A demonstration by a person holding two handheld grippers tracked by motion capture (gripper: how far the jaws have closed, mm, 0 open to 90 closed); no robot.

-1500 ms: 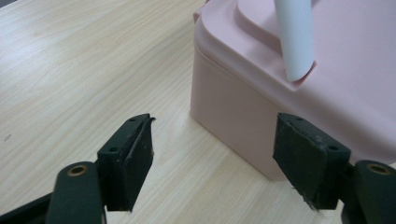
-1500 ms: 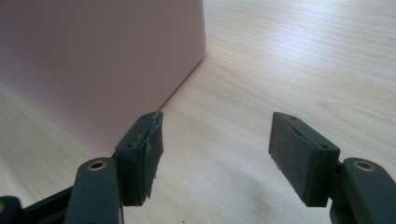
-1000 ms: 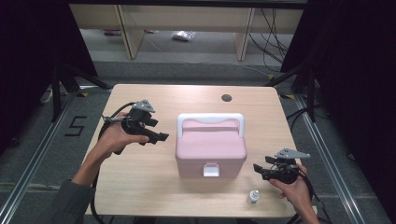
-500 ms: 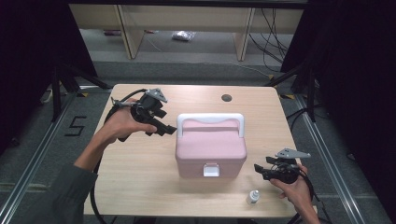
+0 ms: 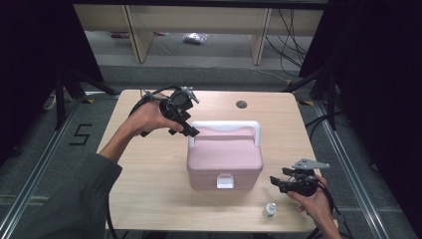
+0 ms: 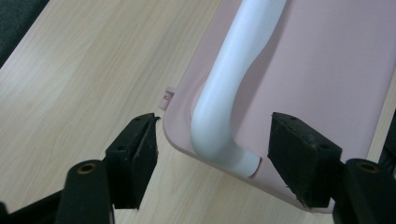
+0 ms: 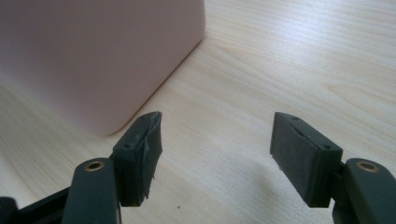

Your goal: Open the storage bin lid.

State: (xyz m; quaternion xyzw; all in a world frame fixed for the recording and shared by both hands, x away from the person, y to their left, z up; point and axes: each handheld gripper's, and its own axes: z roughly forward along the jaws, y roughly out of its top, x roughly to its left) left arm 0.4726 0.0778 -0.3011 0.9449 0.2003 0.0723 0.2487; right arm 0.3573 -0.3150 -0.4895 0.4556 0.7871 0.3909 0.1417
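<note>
A pink box (image 5: 225,158) with a white handle (image 5: 225,127) lying flat on its lid stands mid-table. My left gripper (image 5: 190,132) hovers at the box's back left corner, tilted down. In the left gripper view its jaws (image 6: 215,127) straddle the bend of the handle (image 6: 223,93) above the pink lid (image 6: 327,65); they have just been closing a little, and the pads stand clear of the handle. My right gripper (image 5: 276,181) rests open on the table at the box's front right, nothing between its fingers (image 7: 217,127), the box wall (image 7: 93,56) beside it.
A small white bottle (image 5: 269,210) stands near the table's front edge, left of my right hand. A dark round hole (image 5: 242,104) sits in the wooden tabletop (image 5: 149,174) behind the box. Bare wood lies left of the box. Shelves and cables stand beyond the table.
My left hand has risen and moved right and away from me, from the table's left side to the box's back left corner. The right hand has stayed put.
</note>
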